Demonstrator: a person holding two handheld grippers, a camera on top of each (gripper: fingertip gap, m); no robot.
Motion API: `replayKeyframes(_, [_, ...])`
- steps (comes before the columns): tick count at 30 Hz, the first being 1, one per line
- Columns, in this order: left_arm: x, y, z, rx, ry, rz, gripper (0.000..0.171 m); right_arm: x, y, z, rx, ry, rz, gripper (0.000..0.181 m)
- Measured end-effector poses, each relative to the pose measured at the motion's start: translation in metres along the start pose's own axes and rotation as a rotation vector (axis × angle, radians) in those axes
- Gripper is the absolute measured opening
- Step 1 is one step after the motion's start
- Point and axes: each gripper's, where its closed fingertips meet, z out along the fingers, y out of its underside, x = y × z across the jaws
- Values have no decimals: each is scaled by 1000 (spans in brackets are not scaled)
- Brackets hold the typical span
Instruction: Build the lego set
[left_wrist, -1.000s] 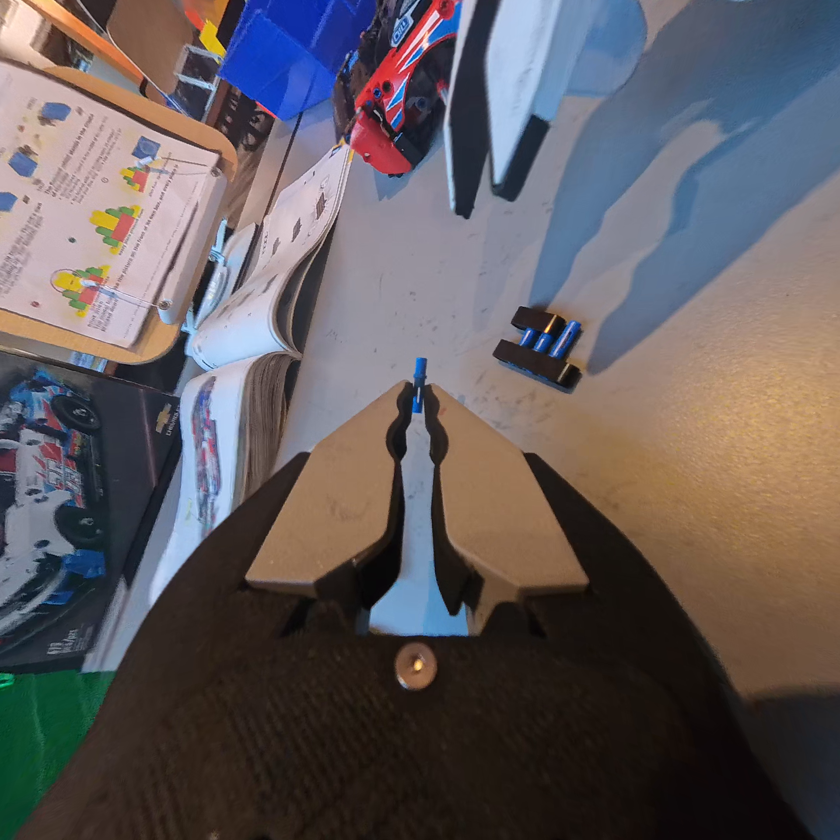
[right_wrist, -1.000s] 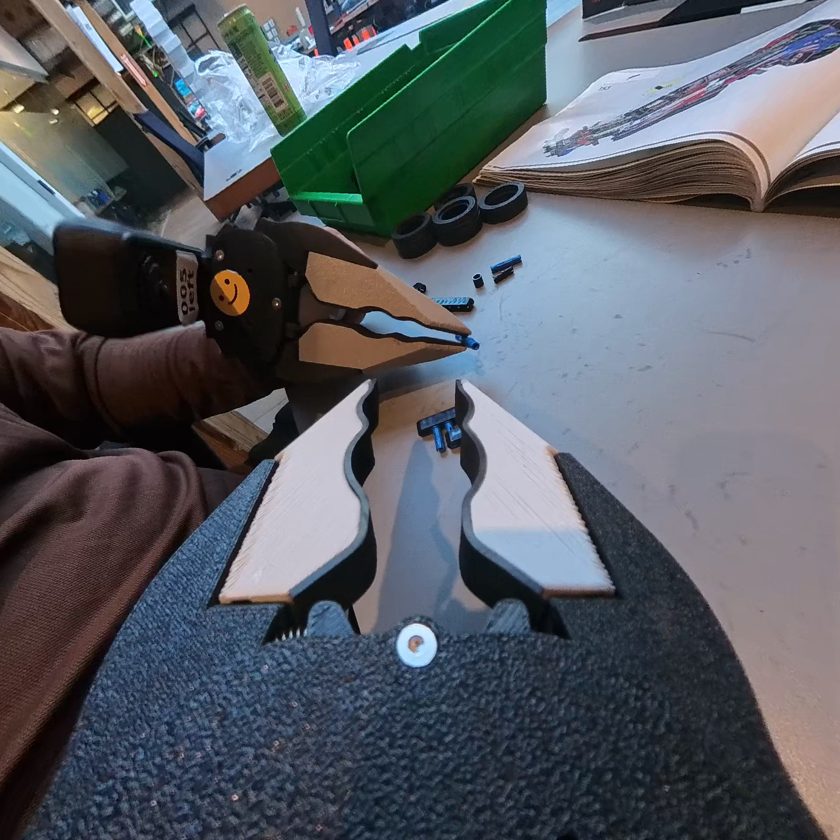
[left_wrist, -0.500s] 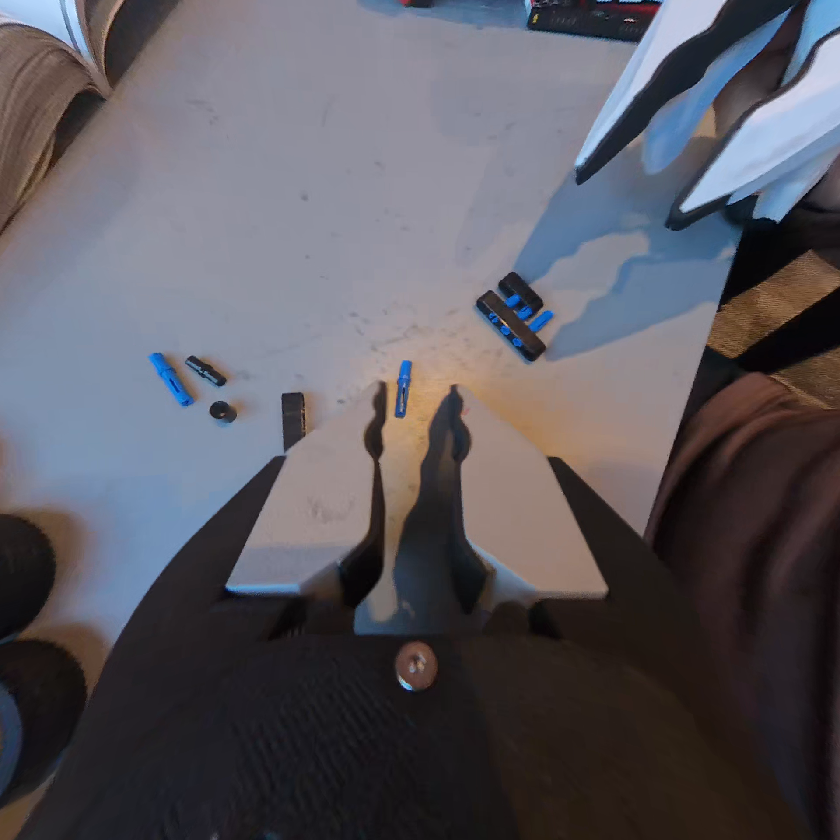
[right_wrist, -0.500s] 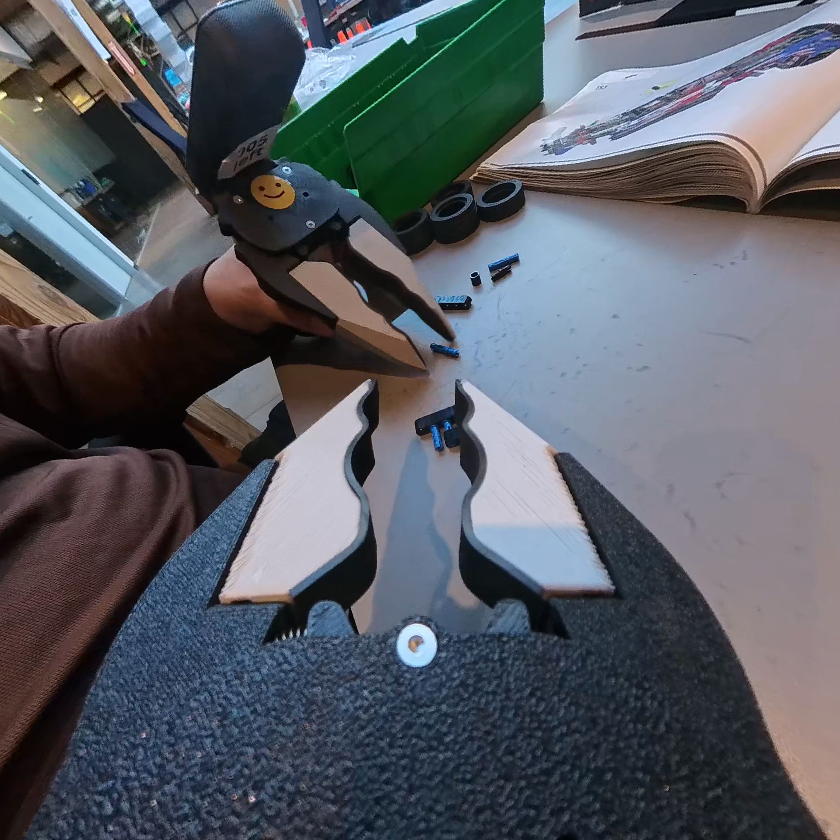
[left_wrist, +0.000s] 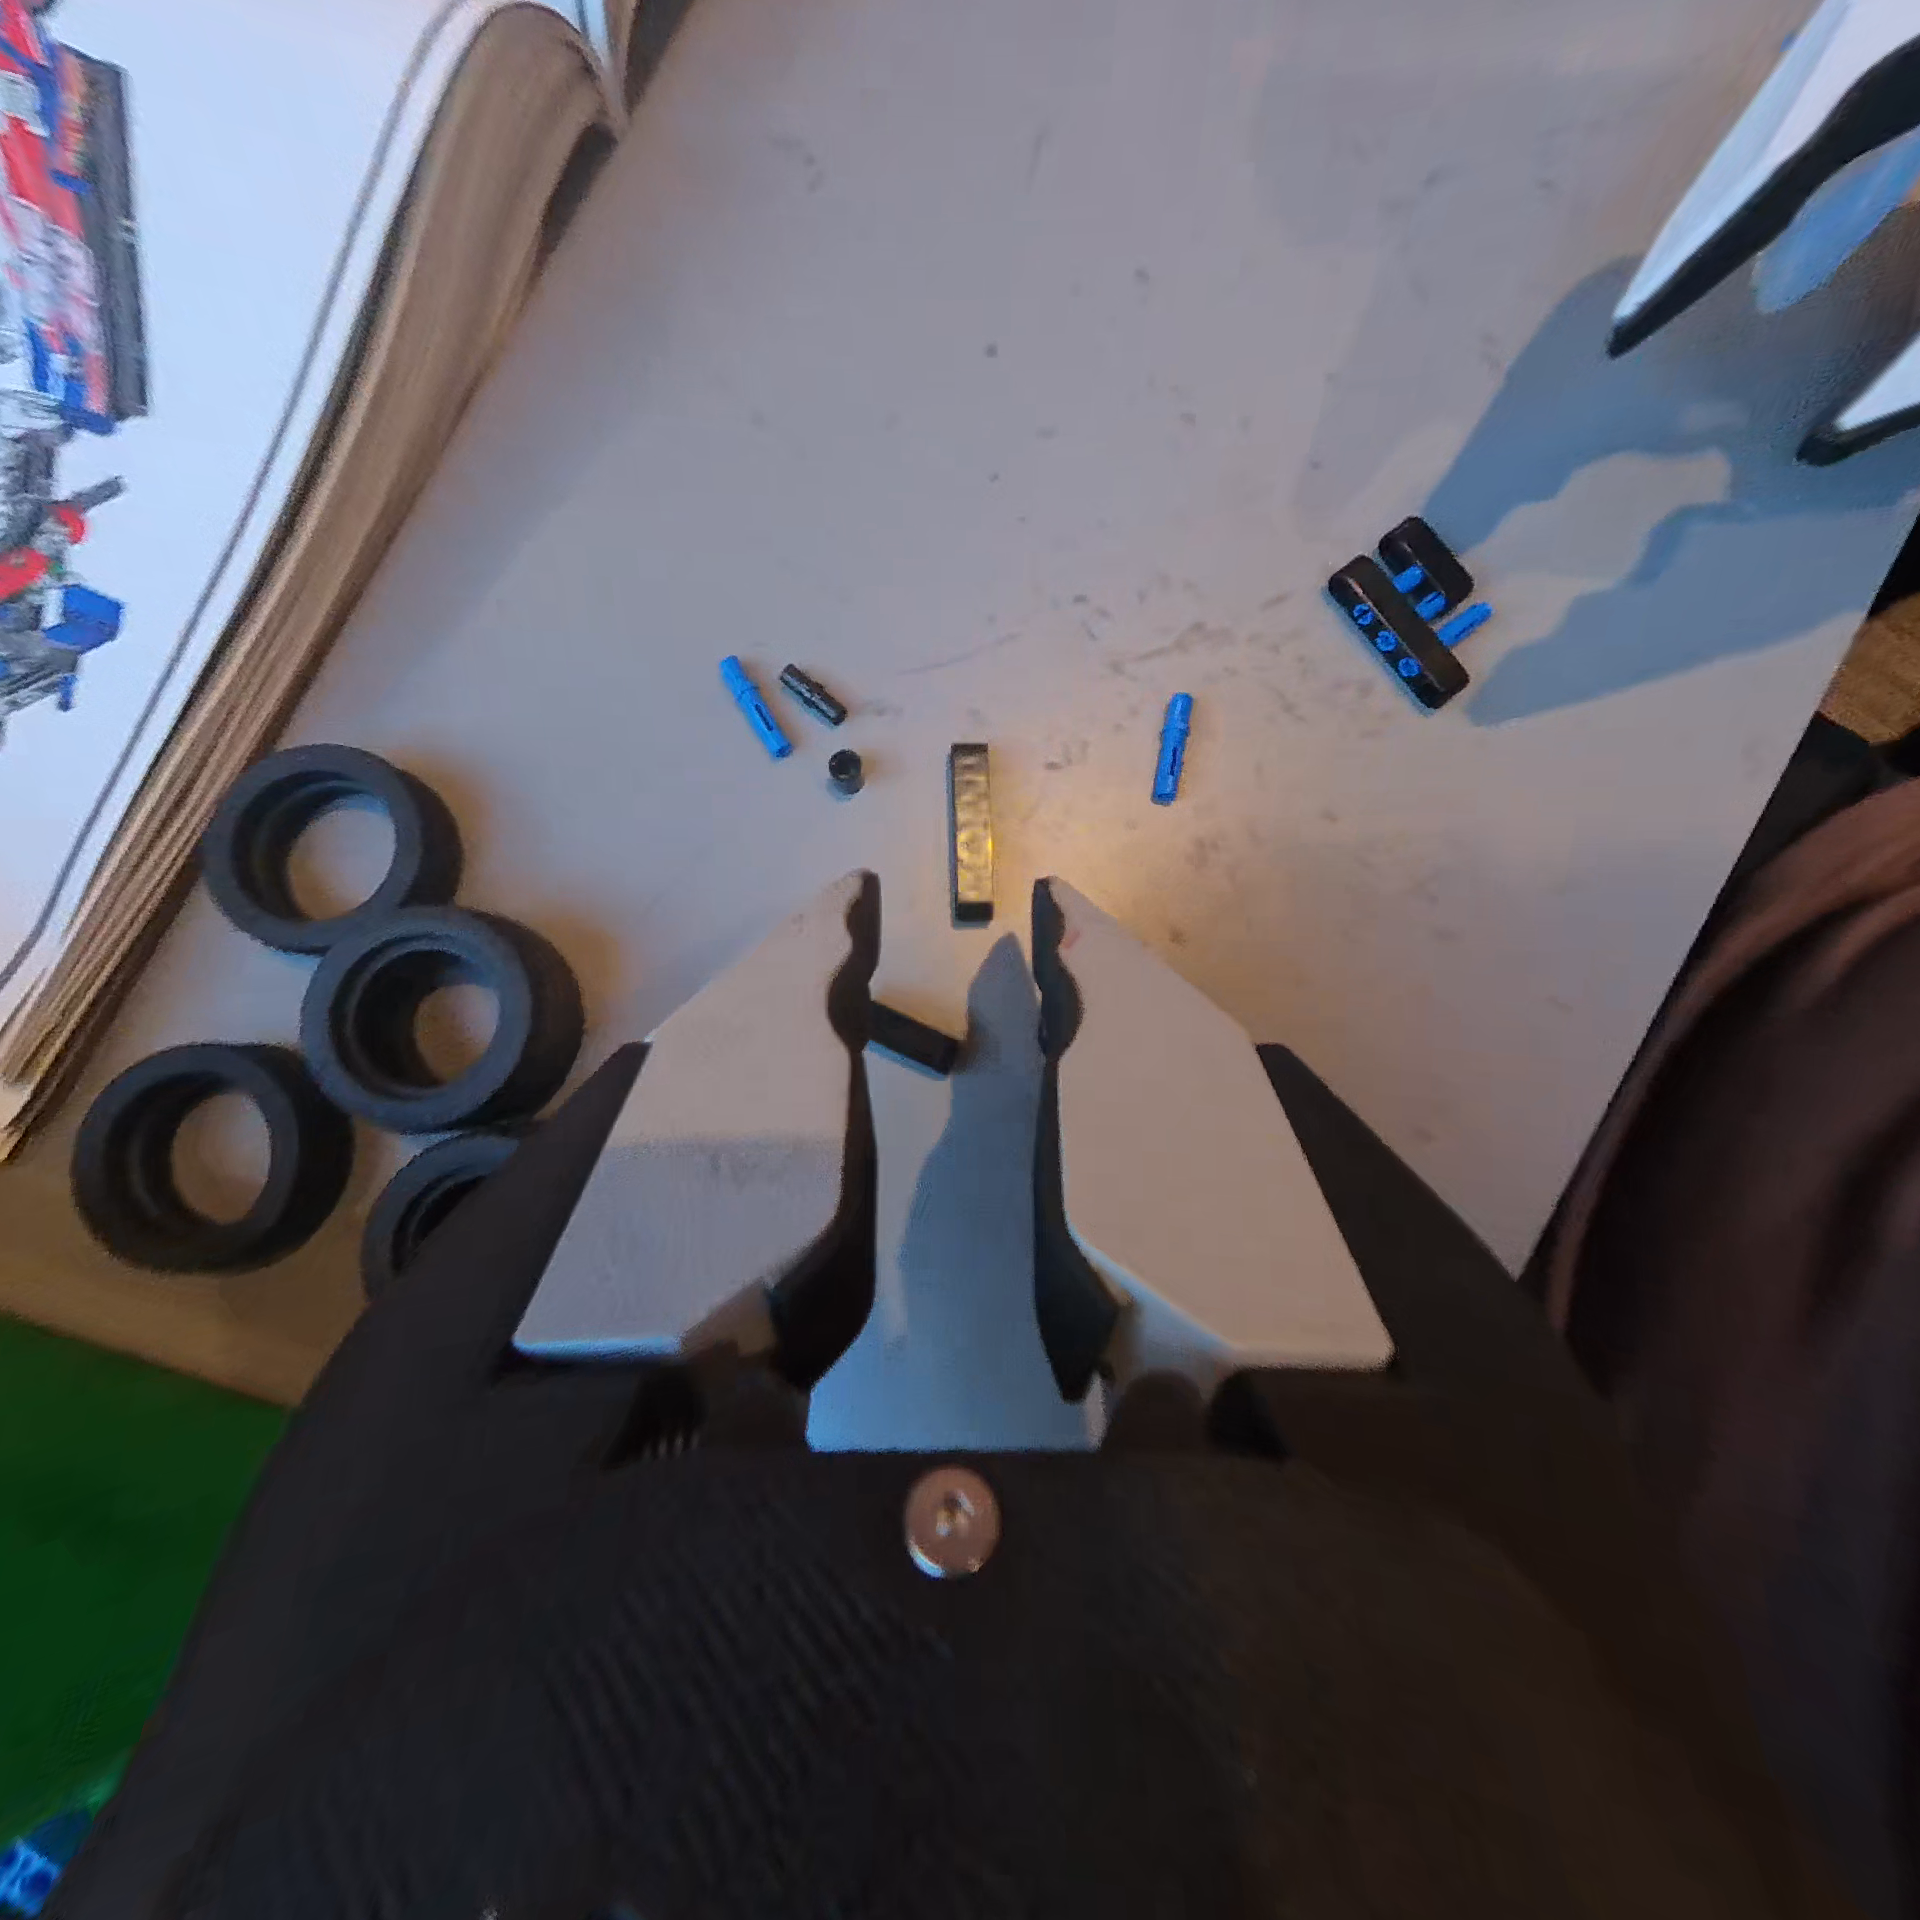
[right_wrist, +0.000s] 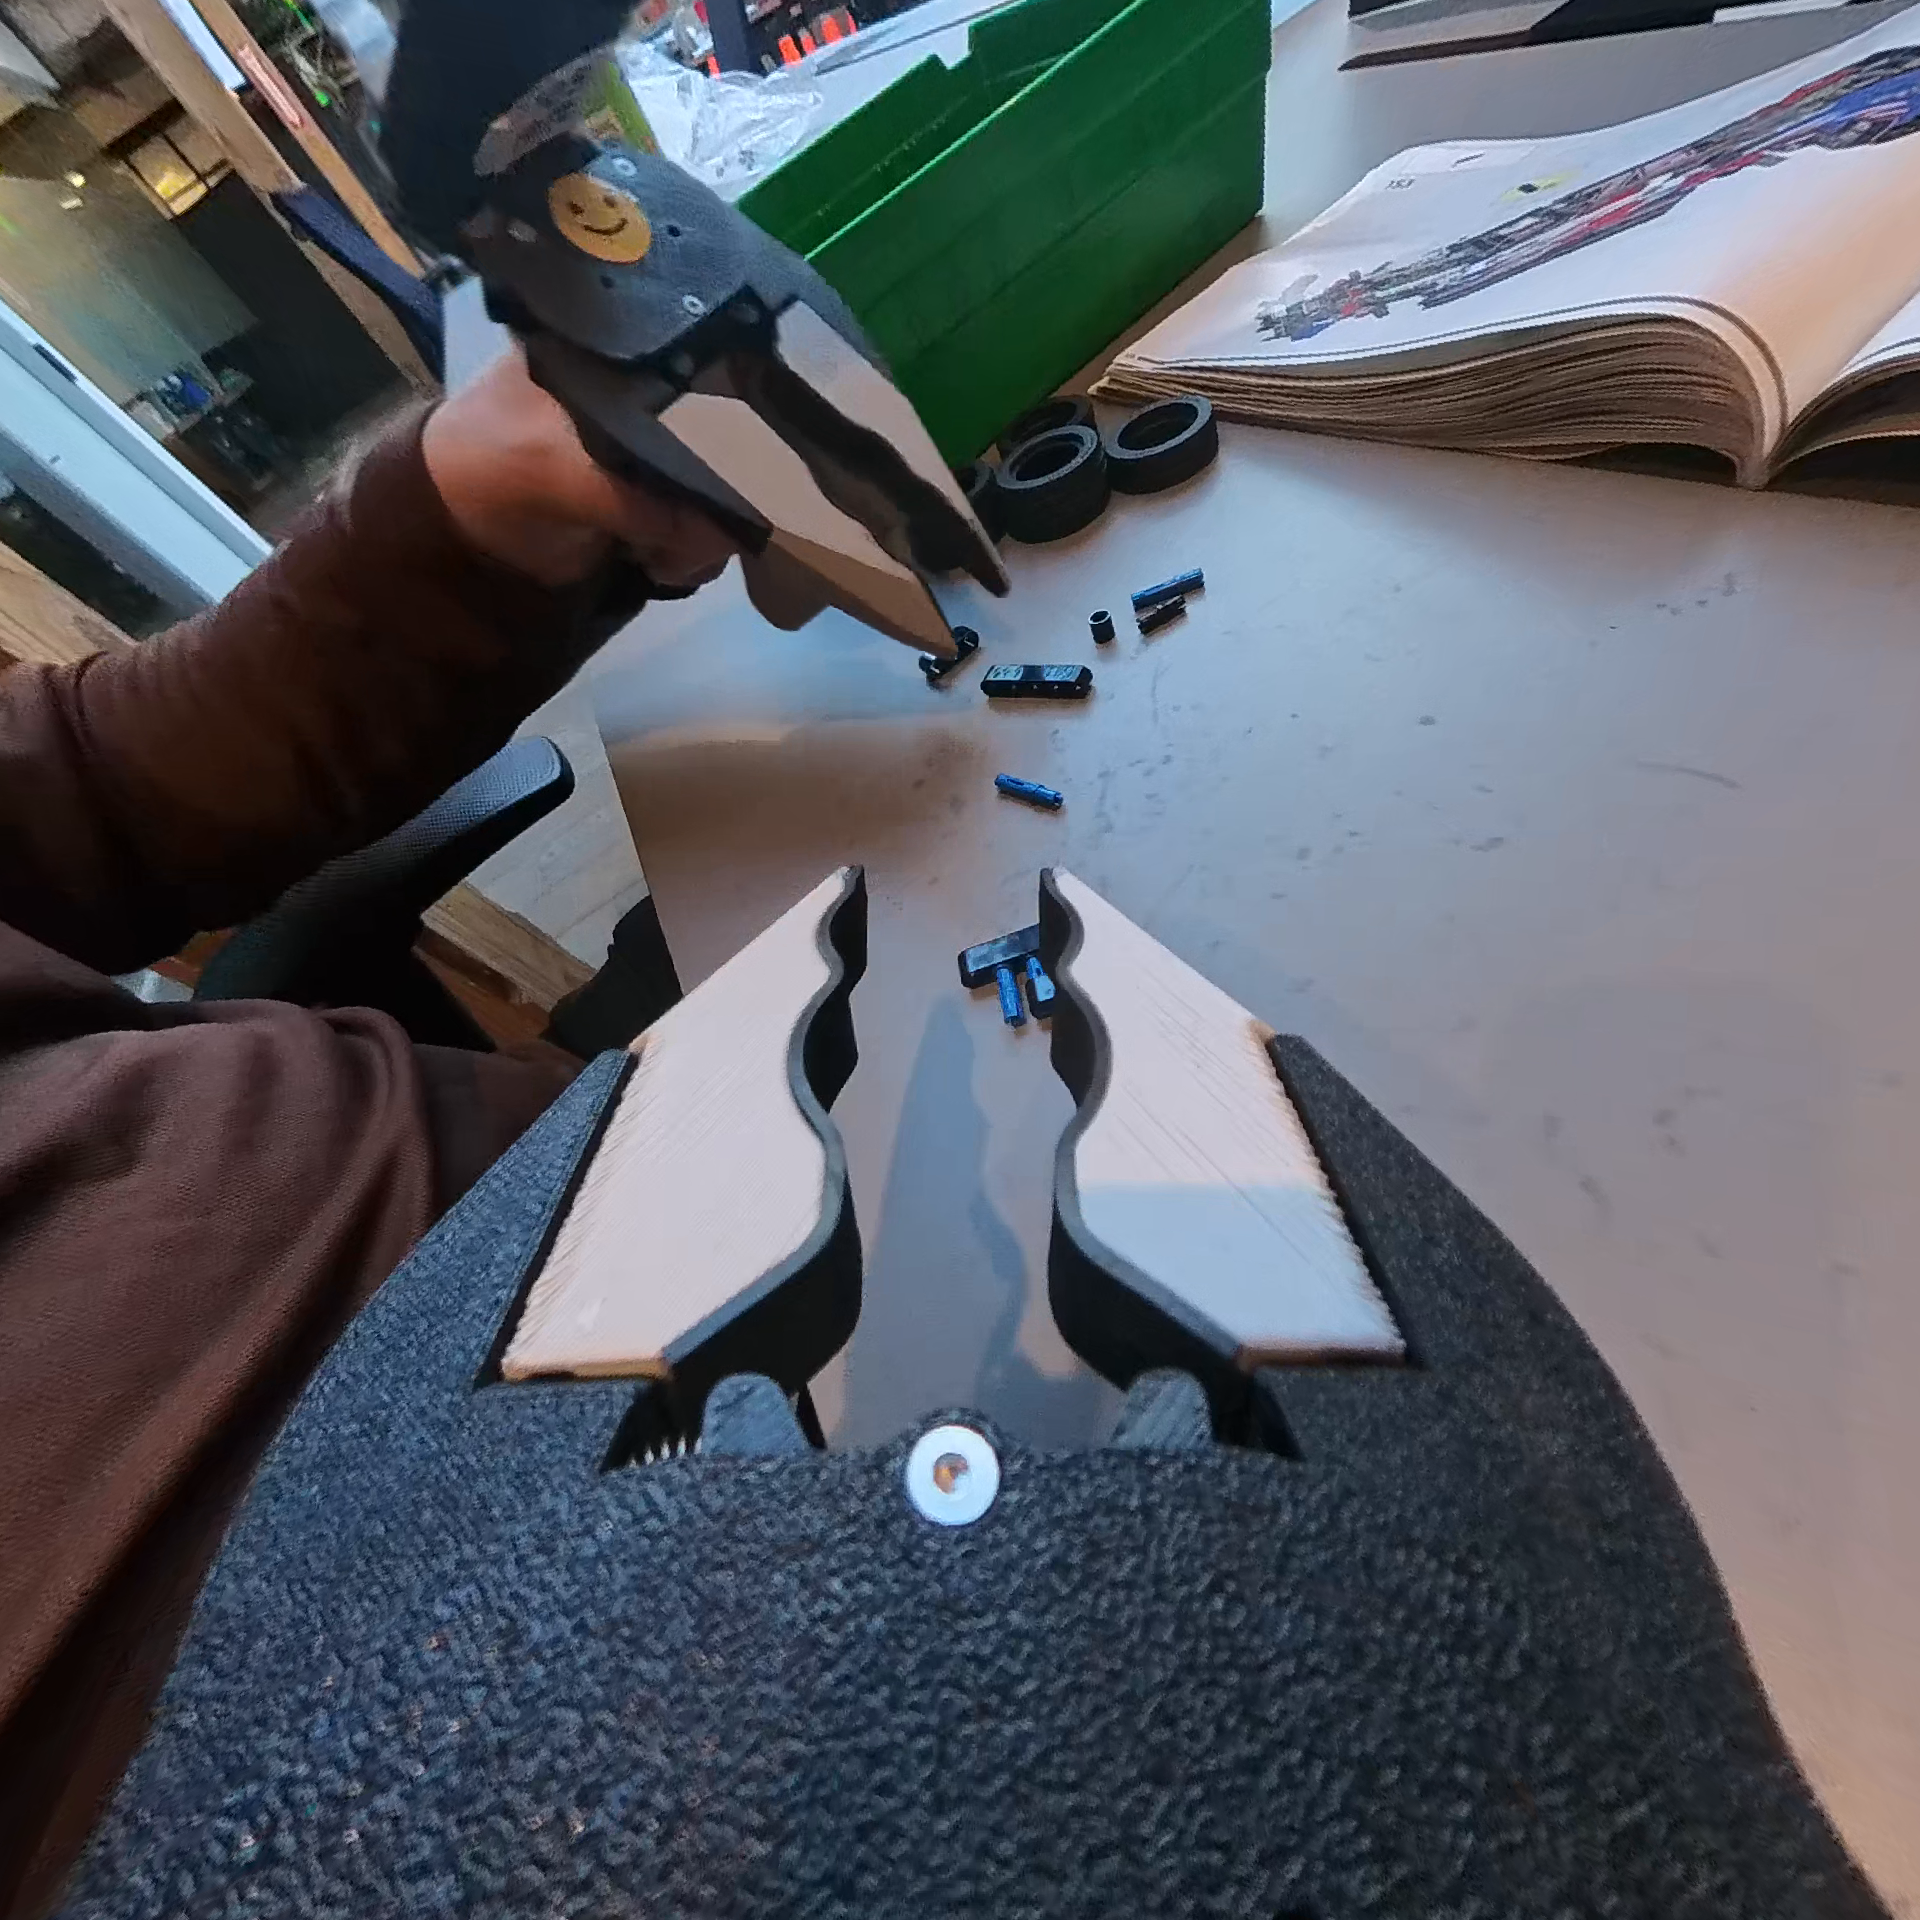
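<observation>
My left gripper (left_wrist: 953, 888) is open and empty, tips down close to the grey table (left_wrist: 935, 364). A small black connector (left_wrist: 914, 1039) lies on the table between its fingers. A short black beam (left_wrist: 969, 831) lies just ahead of the tips, and a loose blue pin (left_wrist: 1171, 748) lies to its right. An assembly of two black beams with blue pins (left_wrist: 1403, 613) lies at the right. My right gripper (right_wrist: 953, 878) is open and empty, and that assembly (right_wrist: 1003, 961) lies on the table by its right fingertip. The right wrist view shows the left gripper (right_wrist: 977, 618) over the connector (right_wrist: 948, 655).
A blue pin (left_wrist: 753, 707), a black pin (left_wrist: 812, 694) and a black bush (left_wrist: 845, 771) lie left of the beam. Several black tyres (left_wrist: 436, 1018) sit by an open instruction booklet (left_wrist: 312, 364). A green bin (right_wrist: 1018, 208) stands behind. The table edge and a chair armrest (right_wrist: 416, 852) are at the left. Tip to tip, the grippers are about 15 centimetres apart.
My left gripper opened and let go of the blue pin, which now lies on the table. It then moved left and down over the small black connector. The right gripper has not moved.
</observation>
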Motion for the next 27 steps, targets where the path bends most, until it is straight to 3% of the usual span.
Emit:
replayKeyframes(7, [-18, -5, -10, -16, -14, -31, 24, -2, -1, -2, 12, -12, 9, 32])
replayKeyframes(10, [-17, 9, -15, -70, 16, -83, 33, -3, 0, -1, 6, -16, 12, 32])
replayKeyframes(16, [-12, 39, -4, -190, -18, -97, 34, -4, 1, 0, -7, -14, 1, 32])
replayKeyframes(20, [-10, 37, -1, -156, -40, -68, 9, -3, 1, 0, 0, -14, 4, 32])
replayKeyframes(24, [-7, 34, -1, -113, -46, -60, 8, -5, -1, -2, 12, -14, -9, 32])
replayKeyframes(27, [27, 15, -4, -10, 84, -96, 8, -13, 3, -1, -16, -9, -84, 33])
